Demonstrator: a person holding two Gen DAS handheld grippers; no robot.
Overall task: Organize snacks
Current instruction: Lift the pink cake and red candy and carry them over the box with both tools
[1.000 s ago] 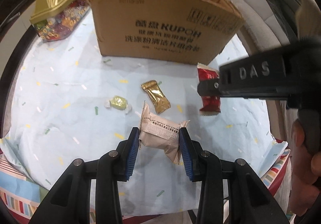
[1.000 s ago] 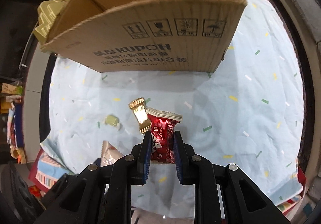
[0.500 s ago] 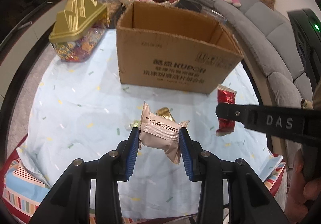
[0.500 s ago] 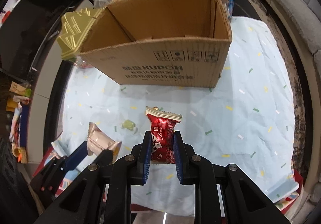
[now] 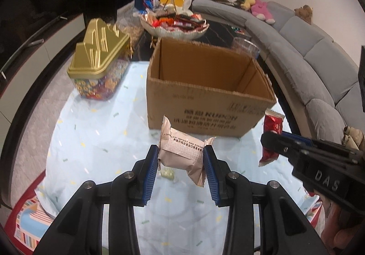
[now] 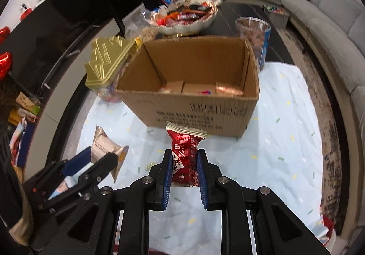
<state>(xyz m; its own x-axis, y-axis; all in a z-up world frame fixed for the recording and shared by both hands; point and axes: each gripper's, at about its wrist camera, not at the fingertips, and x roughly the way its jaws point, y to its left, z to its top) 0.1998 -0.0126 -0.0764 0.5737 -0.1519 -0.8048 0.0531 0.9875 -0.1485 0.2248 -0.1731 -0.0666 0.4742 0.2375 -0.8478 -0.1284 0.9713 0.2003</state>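
Observation:
My left gripper point(image 5: 181, 159) is shut on a beige snack packet point(image 5: 182, 152), held in the air in front of the open cardboard box point(image 5: 209, 109). My right gripper point(image 6: 183, 163) is shut on a red snack packet point(image 6: 184, 156), also raised before the box point(image 6: 194, 104). The red packet shows at the right in the left wrist view point(image 5: 271, 136). The beige packet shows at the left in the right wrist view point(image 6: 105, 145). A small green candy point(image 5: 167, 172) lies on the cloth below the left gripper. The box holds a few items at its bottom.
A gold-lidded candy jar point(image 5: 100, 61) stands left of the box. A tiered dish of sweets point(image 5: 174, 22) and a clear tub of snacks point(image 6: 253, 35) stand behind it. A grey sofa point(image 5: 319, 49) curves along the right. The light blue cloth point(image 6: 285, 129) covers the table.
Both grippers have risen with their packets, and the views now look over the box rim. The gold candy on the cloth is out of sight.

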